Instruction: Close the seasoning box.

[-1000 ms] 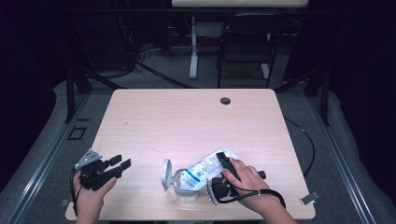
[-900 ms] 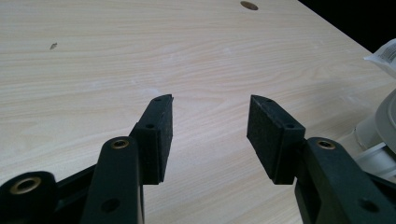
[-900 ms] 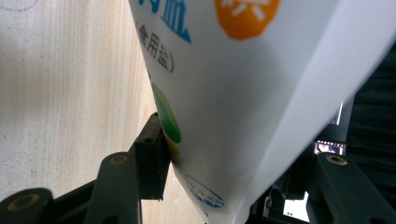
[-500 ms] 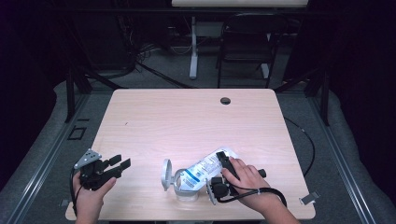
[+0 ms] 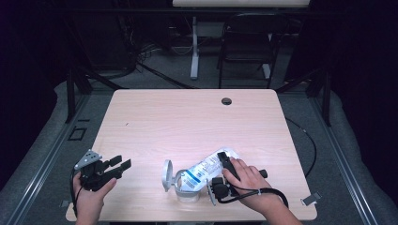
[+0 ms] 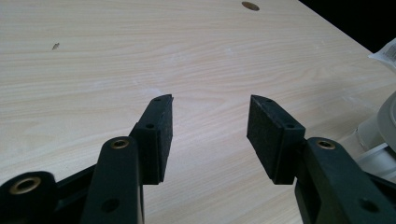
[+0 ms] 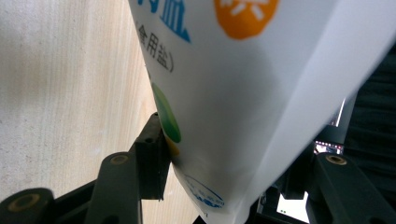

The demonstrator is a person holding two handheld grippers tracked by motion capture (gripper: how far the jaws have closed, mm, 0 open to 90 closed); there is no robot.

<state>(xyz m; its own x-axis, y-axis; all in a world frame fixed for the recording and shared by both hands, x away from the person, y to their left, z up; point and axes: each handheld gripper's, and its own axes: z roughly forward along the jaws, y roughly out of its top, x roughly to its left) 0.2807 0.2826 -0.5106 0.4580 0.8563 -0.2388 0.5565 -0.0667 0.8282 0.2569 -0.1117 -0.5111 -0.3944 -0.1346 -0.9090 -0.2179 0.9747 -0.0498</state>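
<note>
1. While looking along the near edge of the table [image 5: 187,117], right of the middle, find the salt bag [image 5: 202,168] leaning on the clear tub [image 5: 186,190], lid [image 5: 166,174] flipped open to the left.
2. Note the right claw [image 5: 225,159] closed on the bag's right end.
3. Watch for slipping: smooth, floppy bag, small grip.
4. Watch for knocking the tub over or spilling salt beside it.
5. Note the left claw [image 6: 209,128] wide and holding nothing, near left, well apart from the tub, so no steadying.
6. Read blue "食用盐" on the bag; orange patch and blue round stamp too cut off to read.
</note>
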